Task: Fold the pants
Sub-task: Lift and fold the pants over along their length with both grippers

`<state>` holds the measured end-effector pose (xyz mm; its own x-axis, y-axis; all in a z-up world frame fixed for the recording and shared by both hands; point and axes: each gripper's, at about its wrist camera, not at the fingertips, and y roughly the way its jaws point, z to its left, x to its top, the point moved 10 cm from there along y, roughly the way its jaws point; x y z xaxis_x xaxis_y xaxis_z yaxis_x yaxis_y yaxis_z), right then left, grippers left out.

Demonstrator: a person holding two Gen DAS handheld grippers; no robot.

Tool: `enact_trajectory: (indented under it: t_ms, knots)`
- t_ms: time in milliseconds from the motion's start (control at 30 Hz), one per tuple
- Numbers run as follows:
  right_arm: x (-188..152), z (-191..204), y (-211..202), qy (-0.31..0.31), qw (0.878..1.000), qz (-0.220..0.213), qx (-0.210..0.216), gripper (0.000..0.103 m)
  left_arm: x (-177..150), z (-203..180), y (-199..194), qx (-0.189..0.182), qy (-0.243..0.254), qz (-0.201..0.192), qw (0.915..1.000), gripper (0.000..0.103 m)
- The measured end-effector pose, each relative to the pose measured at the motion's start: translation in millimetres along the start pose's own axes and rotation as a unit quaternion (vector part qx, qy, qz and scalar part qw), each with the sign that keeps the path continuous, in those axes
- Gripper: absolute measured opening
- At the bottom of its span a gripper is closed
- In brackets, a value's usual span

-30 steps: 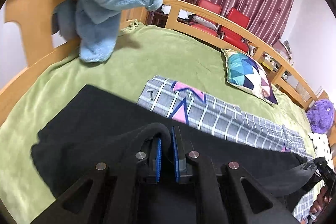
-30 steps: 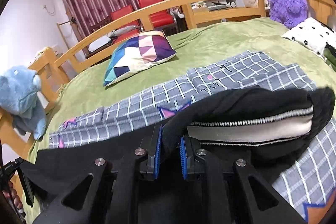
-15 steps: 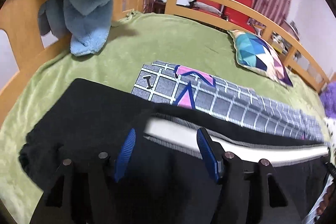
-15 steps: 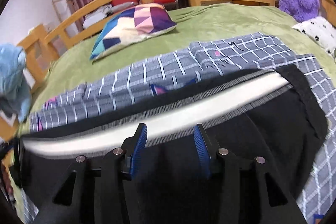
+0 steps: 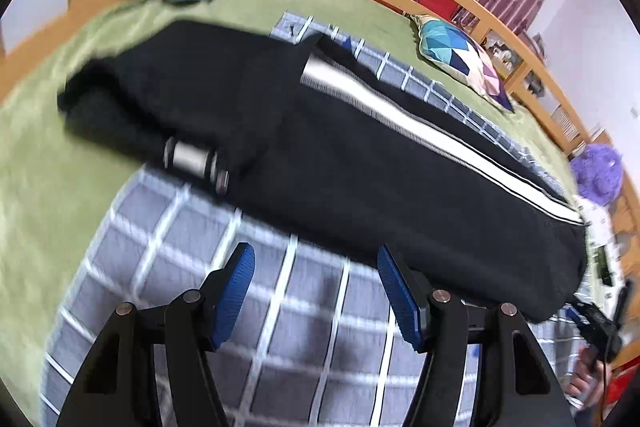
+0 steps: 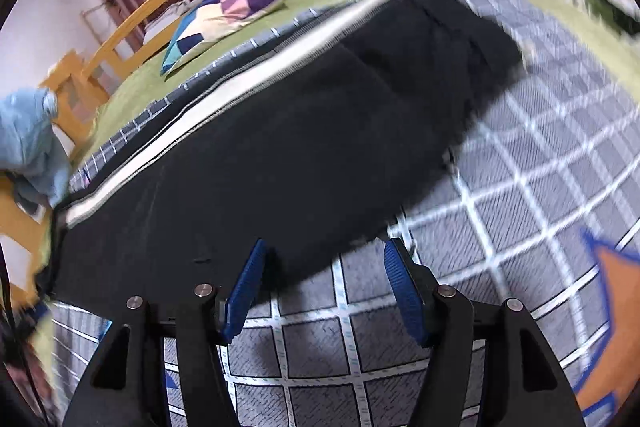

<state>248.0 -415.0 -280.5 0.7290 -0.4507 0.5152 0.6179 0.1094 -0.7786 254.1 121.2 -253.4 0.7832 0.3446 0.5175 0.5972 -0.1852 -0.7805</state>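
Jaws of left gripper (image 5: 312, 287) and right gripper (image 6: 324, 283) spread wide, holding nothing; one second ago both pinched pants. Pants (image 5: 360, 147) now released, lying folded lengthwise on checked sheet (image 5: 240, 307) over green blanket (image 5: 40, 147). Black fabric, white side stripe (image 5: 440, 143) up. No containers. Both views motion-blurred.

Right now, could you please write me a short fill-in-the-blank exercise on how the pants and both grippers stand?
1. The black pants lie on a grey ____ blanket.
2. The left gripper is ____, with nothing between its blue pads.
3. The stripe running along the pants is ____.
4. The right gripper is ____ too, at the pants' near edge.

Missing words: checked; open; white; open
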Motion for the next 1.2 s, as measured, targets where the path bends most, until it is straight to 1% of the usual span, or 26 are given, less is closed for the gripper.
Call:
enact_trajectory:
  t_ms: [100,200,300,433,500,600,633,667,700,733,767,800,867,933,1000,1100,1167,1200]
  knots:
    - [1.0,-6.0,4.8,0.044,0.999,-0.008,0.029,0.061,-6.3,11.1,5.2,-0.011,-0.03,0.0,0.9995,0.062]
    - [7.3,-4.8,11.5,0.065,0.997,-0.008,0.044,0.061,0.4,20.2,19.2,-0.017,-0.055,0.002,0.9983,0.062]
    - [16.3,-2.1,21.8,0.069,0.997,-0.007,0.039,0.061,14.2,27.6,35.7,-0.019,-0.079,-0.003,0.9967,0.062]
    - [32.2,3.4,37.2,0.07,0.997,-0.022,0.026,0.061,35.4,30.3,52.2,-0.023,-0.106,-0.025,0.9938,0.062]
    - [43.1,4.0,46.5,0.069,0.997,-0.033,0.018,0.061,43.3,30.6,61.0,-0.021,-0.116,-0.028,0.9926,0.062]
    - [61.6,1.0,57.8,0.093,0.994,-0.048,0.02,0.062,56.9,28.8,68.4,-0.028,-0.132,-0.04,0.99,0.062]
    - [66.8,-1.0,60.2,0.105,0.993,-0.054,0.021,0.054,60.9,29.0,70.5,-0.033,-0.144,-0.044,0.988,0.06]
    - [70.5,-3.1,61.1,0.113,0.992,-0.06,0.019,0.036,62.7,30.2,71.0,-0.035,-0.155,-0.047,0.9862,0.059]
    - [73.8,-4.5,61.9,0.119,0.991,-0.065,0.021,0.032,64.3,31.5,70.4,-0.035,-0.164,-0.051,0.9845,0.046]
    - [76.1,-3.5,61.7,0.119,0.99,-0.063,0.035,0.027,68.6,34.9,67.8,-0.022,-0.163,-0.057,0.9848,0.02]
    - [78.3,-4.0,59.2,0.121,0.99,-0.064,0.039,0.023,72.3,34.7,65.9,-0.017,-0.148,-0.056,0.9872,0.017]
    - [81.0,-3.7,52.4,0.128,0.988,-0.069,0.048,0.022,75.4,31.7,63.3,-0.021,-0.135,-0.053,0.9891,0.014]
    - [87.0,-1.3,38.8,0.127,0.988,-0.076,0.053,0.018,81.1,26.6,44.7,-0.022,-0.123,-0.063,0.9902,0.013]
    - [95.0,5.7,15.9,0.11,0.988,-0.092,0.057,0.015,85.0,12.6,20.2,-0.022,-0.097,-0.076,0.9921,0.012]
    - [102.4,11.2,-12.9,0.089,0.988,-0.113,0.052,0.014,82.6,0.7,-0.2,-0.027,-0.079,-0.084,0.993,0.012]
    - [98.3,-0.1,-51.8,0.092,0.987,-0.125,0.05,0.013,59.4,-17.8,-31.8,-0.033,-0.051,-0.082,0.9948,0.012]
    - [86.2,-18.7,-80.8,0.096,0.986,-0.13,0.046,0.013,30.7,-27.4,-49.9,-0.049,-0.039,-0.069,0.9957,0.012]
    - [75.8,-32.1,-98.3,0.092,0.987,-0.129,0.037,0.013,17.5,-30.5,-56.2,-0.057,-0.034,-0.063,0.9958,0.012]
